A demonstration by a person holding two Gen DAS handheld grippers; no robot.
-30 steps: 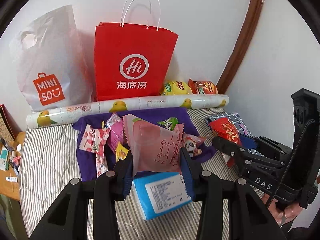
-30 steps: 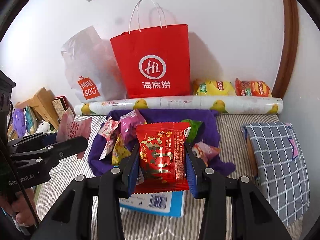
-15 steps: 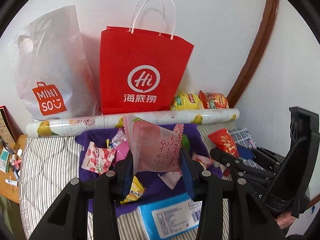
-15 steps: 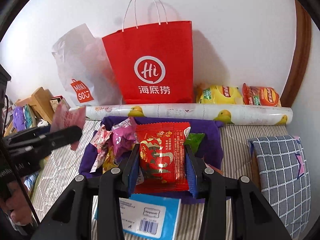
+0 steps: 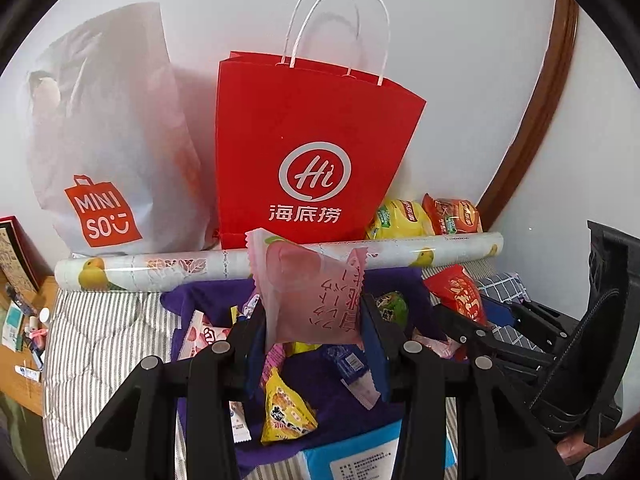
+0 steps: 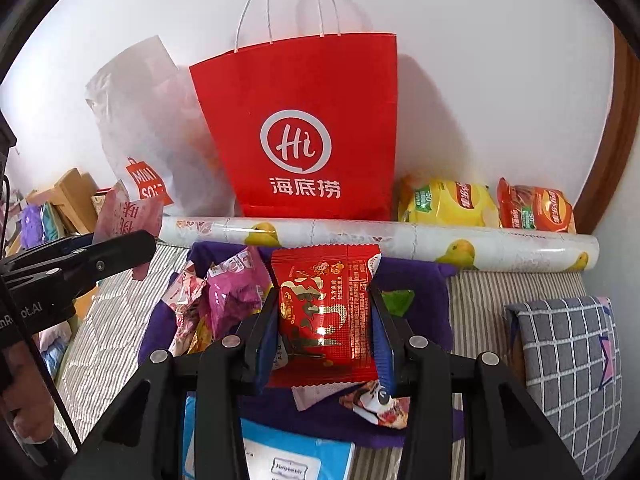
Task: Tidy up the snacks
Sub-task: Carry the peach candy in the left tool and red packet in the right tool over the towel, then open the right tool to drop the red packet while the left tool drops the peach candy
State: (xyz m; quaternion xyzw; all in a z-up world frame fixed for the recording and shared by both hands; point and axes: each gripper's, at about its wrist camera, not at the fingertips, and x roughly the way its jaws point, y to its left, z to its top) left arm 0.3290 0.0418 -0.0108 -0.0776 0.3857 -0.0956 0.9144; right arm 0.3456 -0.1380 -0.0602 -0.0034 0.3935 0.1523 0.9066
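- Left wrist view: left gripper clenched on a pink peach-print snack packet, held upright between the blue pads, raised in front of the red Haidilao paper bag.
- Right wrist view: right gripper clenched on a red foil snack packet, upright between the blue pads, below and in front of the red Haidilao paper bag.
- Left of the red bag, touching it: white Miniso plastic bag, leaning on the wall.
- Right of the red bag, against the wall: yellow chip bag and orange chip bag, side by side.
- Just in front of the red bag: printed paper roll lying crosswise on the striped bedding.
- Nearer than the roll: purple cloth strewn with loose snacks, among them a yellow triangular packet and a magenta packet.
- Nearest edge of the cloth: blue tissue pack, partly hidden by the gripper.
- Far right of the red bag: grey checked pillow on the bedding.
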